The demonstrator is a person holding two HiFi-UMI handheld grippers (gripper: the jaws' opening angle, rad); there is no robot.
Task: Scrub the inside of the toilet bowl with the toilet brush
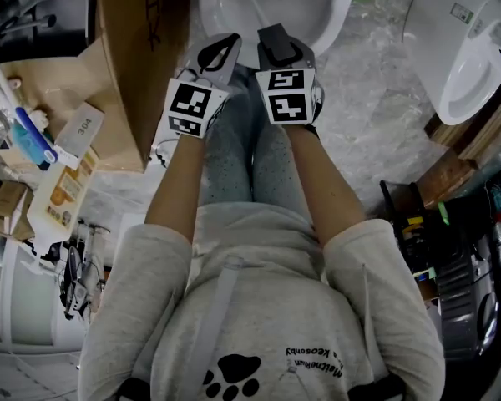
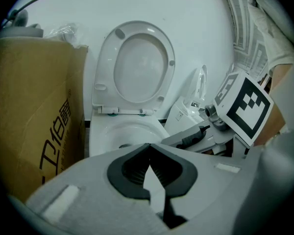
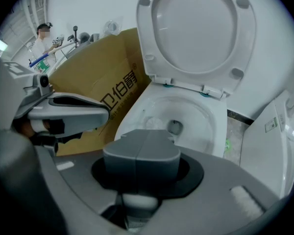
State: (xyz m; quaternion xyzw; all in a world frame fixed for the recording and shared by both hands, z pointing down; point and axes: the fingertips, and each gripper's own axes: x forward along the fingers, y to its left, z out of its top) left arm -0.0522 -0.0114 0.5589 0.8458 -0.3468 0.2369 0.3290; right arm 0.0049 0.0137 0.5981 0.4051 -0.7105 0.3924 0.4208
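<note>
A white toilet bowl (image 1: 321, 19) stands in front of me with its seat and lid (image 3: 196, 28) raised. The white toilet brush reaches into it; its handle (image 1: 257, 2) slants across the bowl and its head (image 3: 154, 123) lies near the drain. My right gripper (image 1: 275, 40) hovers over the bowl's near rim, jaws shut, with the brush's white handle showing under them in the right gripper view. Just left of it is my left gripper (image 1: 221, 53). Its jaw tips touch, and I see nothing clearly held. In the left gripper view the bowl (image 2: 132, 131) lies straight ahead.
A tall cardboard box (image 1: 125, 57) stands against the toilet's left side. A second white toilet (image 1: 459, 48) sits to the right. Bottles and packets (image 1: 33, 140) crowd the left, tools and cables (image 1: 451, 257) the right. A person (image 3: 41, 38) stands far off.
</note>
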